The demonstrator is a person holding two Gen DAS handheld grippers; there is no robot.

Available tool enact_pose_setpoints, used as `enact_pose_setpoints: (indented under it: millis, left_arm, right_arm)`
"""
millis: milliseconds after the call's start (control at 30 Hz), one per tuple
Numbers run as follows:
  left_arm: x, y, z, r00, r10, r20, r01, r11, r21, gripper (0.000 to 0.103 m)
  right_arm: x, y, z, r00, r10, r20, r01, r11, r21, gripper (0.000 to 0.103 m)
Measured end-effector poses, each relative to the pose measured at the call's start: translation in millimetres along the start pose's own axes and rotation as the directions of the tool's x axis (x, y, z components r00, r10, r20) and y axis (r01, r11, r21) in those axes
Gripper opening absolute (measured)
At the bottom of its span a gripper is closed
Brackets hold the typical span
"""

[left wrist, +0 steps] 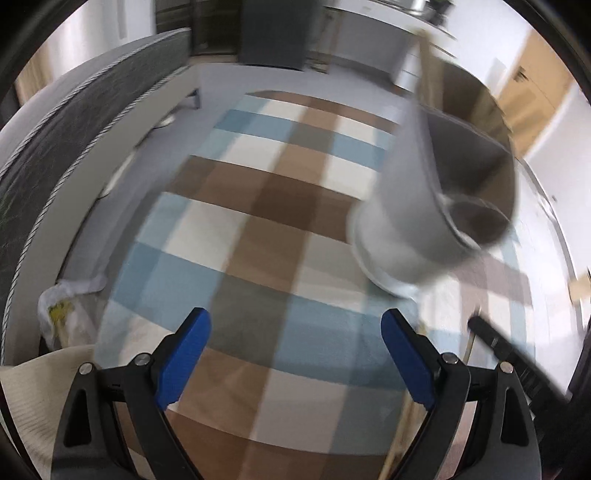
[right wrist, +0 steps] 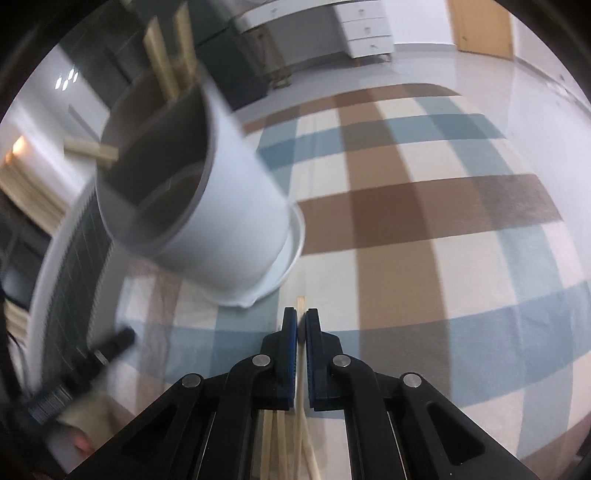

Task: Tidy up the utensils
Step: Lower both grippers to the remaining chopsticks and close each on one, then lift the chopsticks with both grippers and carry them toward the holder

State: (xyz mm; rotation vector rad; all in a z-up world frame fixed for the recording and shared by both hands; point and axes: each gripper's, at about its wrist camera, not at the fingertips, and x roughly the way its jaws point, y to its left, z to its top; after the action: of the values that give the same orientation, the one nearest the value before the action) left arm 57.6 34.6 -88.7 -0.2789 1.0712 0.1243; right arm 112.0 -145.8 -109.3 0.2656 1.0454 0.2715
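A white cylindrical utensil holder (right wrist: 221,221) stands on a white saucer (right wrist: 295,236) on the checkered cloth. Several wooden sticks (right wrist: 166,62) lean in its far compartment. My right gripper (right wrist: 301,325) is just in front of the saucer, shut on a thin wooden chopstick (right wrist: 301,302) whose tip pokes out past the pads. More wooden chopsticks (right wrist: 273,443) lie under its arms. In the left wrist view the holder (left wrist: 413,221) is blurred at right. My left gripper (left wrist: 301,350) hangs open over the cloth with nothing between its blue pads.
The blue, brown and cream checkered cloth (left wrist: 258,221) fills both views. A dark mattress (left wrist: 74,129) runs along the left, with a plastic bag (left wrist: 62,314) beside it. White drawers (right wrist: 369,33) and a wooden door (right wrist: 480,26) stand far back.
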Motion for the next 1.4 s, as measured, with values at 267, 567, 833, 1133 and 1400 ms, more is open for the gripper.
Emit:
enact_pose_setpoints:
  millis: [267, 567, 833, 1133, 1400]
  left_arm:
    - [5.9, -36.3, -26.0, 0.993, -0.074, -0.091, 0.087, 0.985, 0.147, 0.091]
    - [15.2, -59.9, -63.1, 0.986, 0.018, -0.167, 0.033, 0.954, 0.299, 0.091]
    - [28.3, -65.7, -78.7, 0.974, 0.109, -0.197, -0.032, 0.933, 0.358, 0.091]
    - [38.5, -51.4, -57.2, 0.974, 0.083, -0.213, -0.012, 0.949, 0.315, 0.090]
    - [51.1, -73.1, -27.5, 0.982, 0.039, -0.183, 0.029, 0.934, 0.355, 0.060]
  right_arm:
    - [-40.3, -41.0, 4.4, 0.995, 0.068, 0.078, -0.080, 0.985, 0.155, 0.004]
    - [-72.8, -73.7, -3.1, 0.987, 0.077, 0.139, -0.109, 0.963, 0.247, 0.004]
    - [-91.4, -77.4, -5.5, 0.981, 0.061, 0.182, -0.105, 0.964, 0.245, 0.004]
    - [-90.5, -77.1, -3.0, 0.980, 0.060, 0.189, -0.108, 0.961, 0.253, 0.004]
    - [-84.4, -75.4, -0.3, 0.981, 0.056, 0.183, -0.102, 0.962, 0.253, 0.004]
